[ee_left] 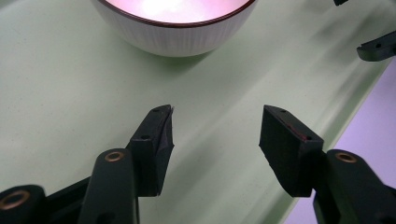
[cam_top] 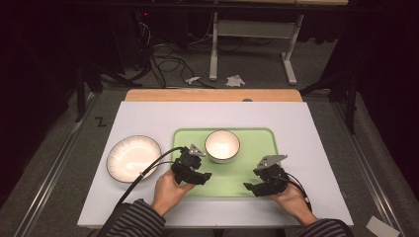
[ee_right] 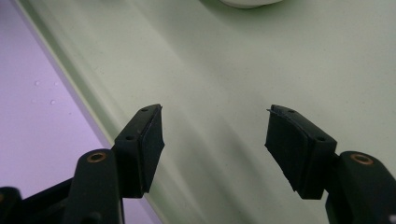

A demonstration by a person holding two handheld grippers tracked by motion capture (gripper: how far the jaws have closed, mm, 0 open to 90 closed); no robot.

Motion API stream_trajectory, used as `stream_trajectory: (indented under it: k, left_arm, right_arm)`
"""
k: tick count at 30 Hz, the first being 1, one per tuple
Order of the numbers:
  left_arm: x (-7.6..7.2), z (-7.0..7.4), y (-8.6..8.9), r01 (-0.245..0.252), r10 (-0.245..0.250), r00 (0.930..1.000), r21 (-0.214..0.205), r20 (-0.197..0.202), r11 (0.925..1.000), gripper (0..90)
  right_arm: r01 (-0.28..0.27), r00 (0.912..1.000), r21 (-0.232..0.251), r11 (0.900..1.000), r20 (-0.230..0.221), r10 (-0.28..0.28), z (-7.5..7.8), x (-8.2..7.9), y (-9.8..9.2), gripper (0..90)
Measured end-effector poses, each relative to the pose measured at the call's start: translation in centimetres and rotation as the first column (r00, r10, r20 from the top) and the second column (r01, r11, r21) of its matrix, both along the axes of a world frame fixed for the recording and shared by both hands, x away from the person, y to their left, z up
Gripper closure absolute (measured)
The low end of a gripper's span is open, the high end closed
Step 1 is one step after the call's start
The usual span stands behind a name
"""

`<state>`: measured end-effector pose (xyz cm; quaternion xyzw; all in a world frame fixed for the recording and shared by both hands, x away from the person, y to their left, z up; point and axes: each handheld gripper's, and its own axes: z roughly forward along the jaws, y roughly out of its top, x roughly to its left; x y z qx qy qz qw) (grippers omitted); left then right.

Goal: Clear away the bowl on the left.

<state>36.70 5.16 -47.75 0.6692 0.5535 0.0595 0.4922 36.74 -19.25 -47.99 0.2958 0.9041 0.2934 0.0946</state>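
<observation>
So there's one white ribbed bowl with a dark rim (cam_top: 222, 145) sitting by the far edge of the one pale green plastic tray (cam_top: 247, 170), plus one white fluted plate (cam_top: 133, 158) on the white table (cam_top: 306, 148) off the tray's left edge. Two grippers: left gripper (cam_top: 201, 177) and right gripper (cam_top: 249, 187) hover over the tray's near edge, jaws spread wide, nothing in them.

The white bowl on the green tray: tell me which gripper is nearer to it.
Left. The left gripper sits just beside the bowl, on its near-left side; the right gripper hangs farther off, over the tray's near-right corner.
</observation>
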Motion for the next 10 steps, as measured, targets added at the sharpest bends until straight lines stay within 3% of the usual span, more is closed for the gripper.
stream_trajectory:
  k: [10]
  left_arm:
    - [0.13, 0.11, 0.07, -0.003, 0.002, 0.9999, -0.012, -0.015, 0.9999, 43.7]
  right_arm:
    - [-0.001, 1.0, 0.002, 1.0, 0.003, 0.001, 0.05, 0.04, -0.1, 38.1]
